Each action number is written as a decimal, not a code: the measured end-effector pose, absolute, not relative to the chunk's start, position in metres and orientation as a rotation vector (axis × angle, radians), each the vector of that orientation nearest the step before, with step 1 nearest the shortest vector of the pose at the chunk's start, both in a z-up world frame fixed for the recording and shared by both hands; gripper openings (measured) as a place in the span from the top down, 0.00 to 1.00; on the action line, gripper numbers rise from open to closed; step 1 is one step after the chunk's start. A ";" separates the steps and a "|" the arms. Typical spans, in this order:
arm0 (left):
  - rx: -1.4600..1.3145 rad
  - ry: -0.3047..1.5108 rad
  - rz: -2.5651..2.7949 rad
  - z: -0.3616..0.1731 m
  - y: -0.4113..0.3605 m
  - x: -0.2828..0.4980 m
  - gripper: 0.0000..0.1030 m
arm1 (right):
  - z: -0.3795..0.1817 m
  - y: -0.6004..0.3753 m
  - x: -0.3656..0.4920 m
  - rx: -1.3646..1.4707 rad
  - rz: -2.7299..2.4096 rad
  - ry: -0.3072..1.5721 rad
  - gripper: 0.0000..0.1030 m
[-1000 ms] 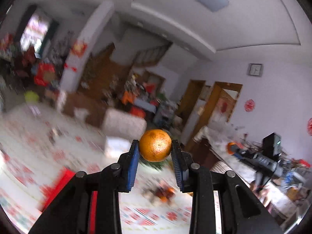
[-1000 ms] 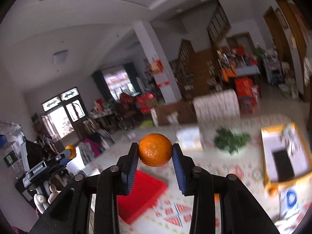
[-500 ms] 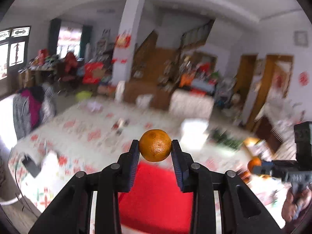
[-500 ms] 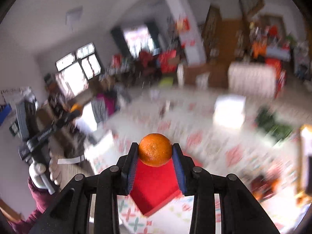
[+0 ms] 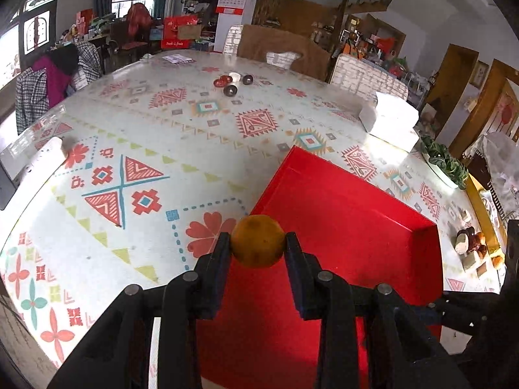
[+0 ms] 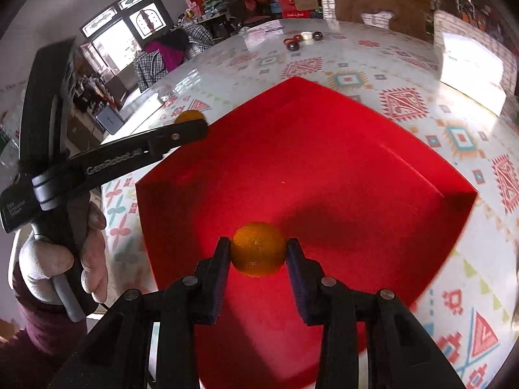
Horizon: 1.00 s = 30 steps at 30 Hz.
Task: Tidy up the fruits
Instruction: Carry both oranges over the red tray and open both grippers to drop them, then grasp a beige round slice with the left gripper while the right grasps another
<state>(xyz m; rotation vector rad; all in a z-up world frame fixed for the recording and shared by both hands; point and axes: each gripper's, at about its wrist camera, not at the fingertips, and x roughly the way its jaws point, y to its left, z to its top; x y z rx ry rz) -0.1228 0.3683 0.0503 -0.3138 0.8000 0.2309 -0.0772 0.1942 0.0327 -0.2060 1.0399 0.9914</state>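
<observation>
in the middle low part of both views, a round orange fruit pinched tight: one orange [image 5: 258, 245] in the black left gripper [image 5: 258, 249], another orange [image 6: 258, 248] in the black right gripper [image 6: 258, 253]. under them, a flat red square tray [image 6: 324, 168] on the patterned table [image 5: 146, 149]. likely the carrying step. next, probably: lower into the tray, then let go gently, apart from each other.

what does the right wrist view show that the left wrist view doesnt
Only the right wrist view: a gloved hand holding the left gripper, seen from the side, and the red tray's whole floor. Only the left wrist view: a leafy plant and small figurines. Both: an orange clamped between the fingers, the patterned table, a white box.
</observation>
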 end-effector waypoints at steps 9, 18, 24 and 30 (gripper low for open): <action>-0.316 0.798 0.230 0.060 0.364 -0.127 0.47 | 0.041 0.210 -0.093 -0.238 1.013 0.966 0.41; -0.543 0.526 0.157 0.114 0.348 -0.179 0.06 | 0.099 0.135 -0.102 -0.155 0.896 0.727 0.28; -0.507 0.576 0.044 0.128 0.288 -0.168 0.06 | 0.115 0.031 -0.091 -0.082 0.753 0.690 0.04; -0.445 0.624 -0.052 0.123 0.224 -0.133 0.06 | 0.109 -0.097 -0.062 0.057 0.523 0.760 0.05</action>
